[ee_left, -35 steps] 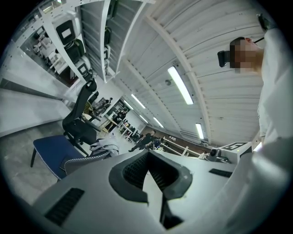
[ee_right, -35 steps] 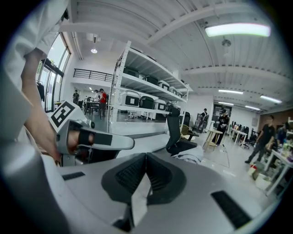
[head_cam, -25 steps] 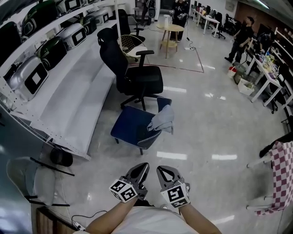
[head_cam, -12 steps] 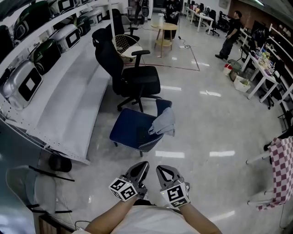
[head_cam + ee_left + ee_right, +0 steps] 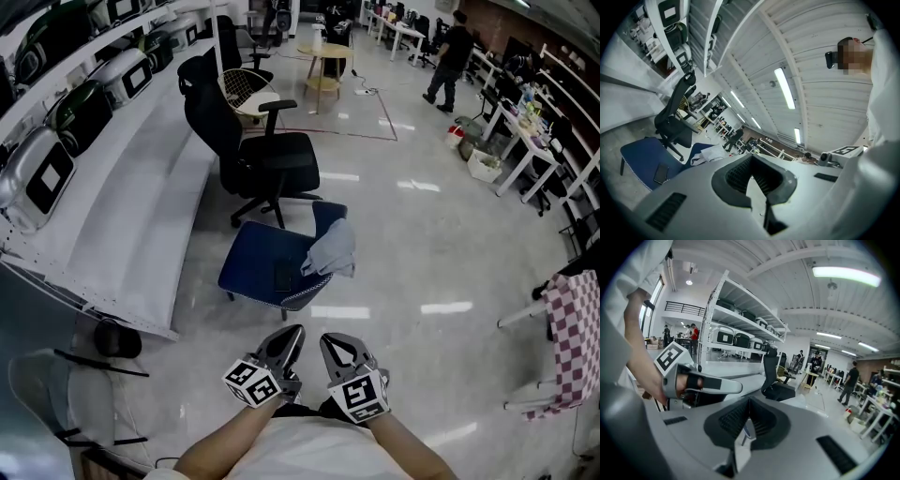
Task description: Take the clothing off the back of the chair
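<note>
The left gripper [image 5: 291, 336] and right gripper [image 5: 332, 345] remain clenched and empty, side by side near us. We note only a slight advance toward the blue chair [image 5: 255, 267]; the grey clothing [image 5: 330, 251] still drapes its back, far ahead, so removal has not begun.

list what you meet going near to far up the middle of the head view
left gripper and right gripper side by side → blue chair with the grey clothing over its back → black office chair → round wooden table
</note>
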Motion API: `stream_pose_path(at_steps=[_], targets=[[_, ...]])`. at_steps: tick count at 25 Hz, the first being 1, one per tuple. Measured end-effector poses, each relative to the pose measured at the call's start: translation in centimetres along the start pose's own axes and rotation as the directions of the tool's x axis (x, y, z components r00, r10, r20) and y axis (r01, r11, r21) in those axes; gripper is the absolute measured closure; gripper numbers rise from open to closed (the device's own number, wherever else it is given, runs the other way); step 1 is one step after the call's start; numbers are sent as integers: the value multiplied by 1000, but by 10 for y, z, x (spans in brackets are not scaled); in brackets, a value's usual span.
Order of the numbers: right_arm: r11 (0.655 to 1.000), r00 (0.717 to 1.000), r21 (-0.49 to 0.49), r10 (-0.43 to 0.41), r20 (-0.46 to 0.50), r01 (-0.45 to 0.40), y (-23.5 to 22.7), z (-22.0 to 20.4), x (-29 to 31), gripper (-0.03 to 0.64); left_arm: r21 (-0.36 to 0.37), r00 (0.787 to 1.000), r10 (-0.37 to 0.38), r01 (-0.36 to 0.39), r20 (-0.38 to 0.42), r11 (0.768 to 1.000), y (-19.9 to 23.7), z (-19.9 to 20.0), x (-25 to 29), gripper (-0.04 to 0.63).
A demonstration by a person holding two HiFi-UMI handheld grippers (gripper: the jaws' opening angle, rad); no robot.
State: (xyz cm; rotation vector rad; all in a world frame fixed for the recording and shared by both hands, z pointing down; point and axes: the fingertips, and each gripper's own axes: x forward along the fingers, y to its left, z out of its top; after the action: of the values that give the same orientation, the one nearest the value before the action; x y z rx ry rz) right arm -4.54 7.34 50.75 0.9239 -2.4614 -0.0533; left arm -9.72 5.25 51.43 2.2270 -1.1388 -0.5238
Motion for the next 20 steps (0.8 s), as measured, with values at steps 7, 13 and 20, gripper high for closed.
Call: stream_pose_path(at_steps=[7, 13, 20], targets=[[1000, 1000, 16, 3, -8, -3, -11, -6, 5, 600, -14, 1000, 1, -2, -13, 1000, 5, -7, 11, 589], [1000, 1000, 7, 27, 4, -27, -31, -5, 17, 600, -12, 1000, 22, -22, 7, 1000, 15, 0, 33, 589], [1000, 1000, 10, 27, 11, -27, -55, -7, 22, 600, -20, 1000, 26, -26, 1, 999, 16, -3, 54, 589]])
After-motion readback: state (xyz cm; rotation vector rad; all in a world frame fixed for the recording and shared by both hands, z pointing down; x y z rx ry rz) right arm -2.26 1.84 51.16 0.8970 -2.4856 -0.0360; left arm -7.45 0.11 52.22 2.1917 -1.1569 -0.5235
